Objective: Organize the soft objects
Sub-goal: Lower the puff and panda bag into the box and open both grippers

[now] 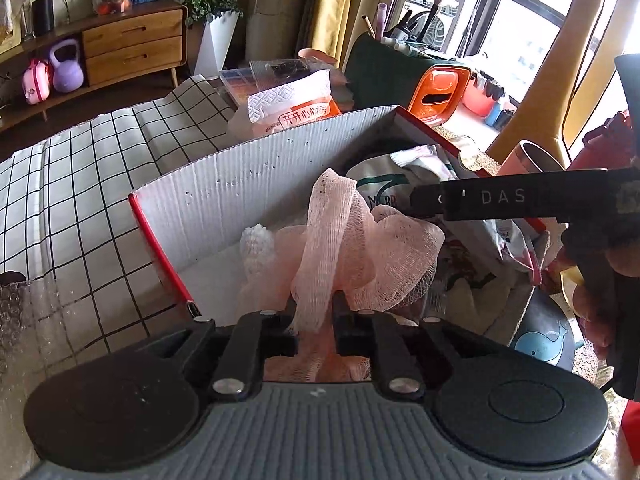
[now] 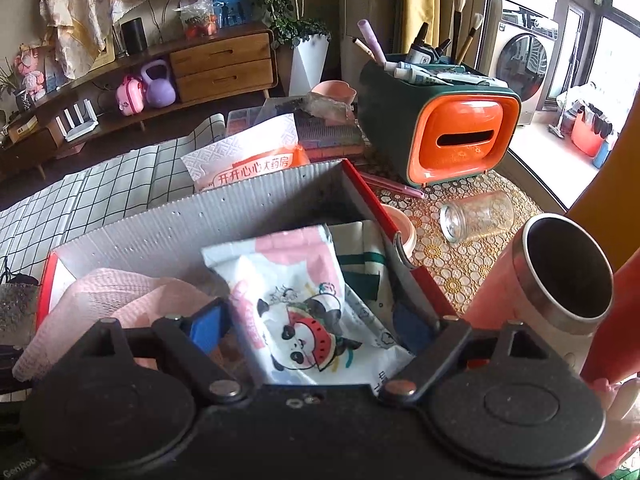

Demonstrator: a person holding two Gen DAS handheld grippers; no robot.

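Over the cardboard box [image 1: 224,200] with red edges, my left tongs [image 1: 314,312] sit nearly closed, and a strand of the pink mesh sponge [image 1: 352,248] runs between the fingers; I cannot tell whether the pads still press it. Most of the sponge lies inside the box beside a white fluffy item [image 1: 256,240]. My right tongs [image 2: 316,324] stand wide apart, grasping nothing, above the panda-print packet [image 2: 304,304] in the same box. A pink steel-lined cup [image 2: 560,280] stands just beside the box.
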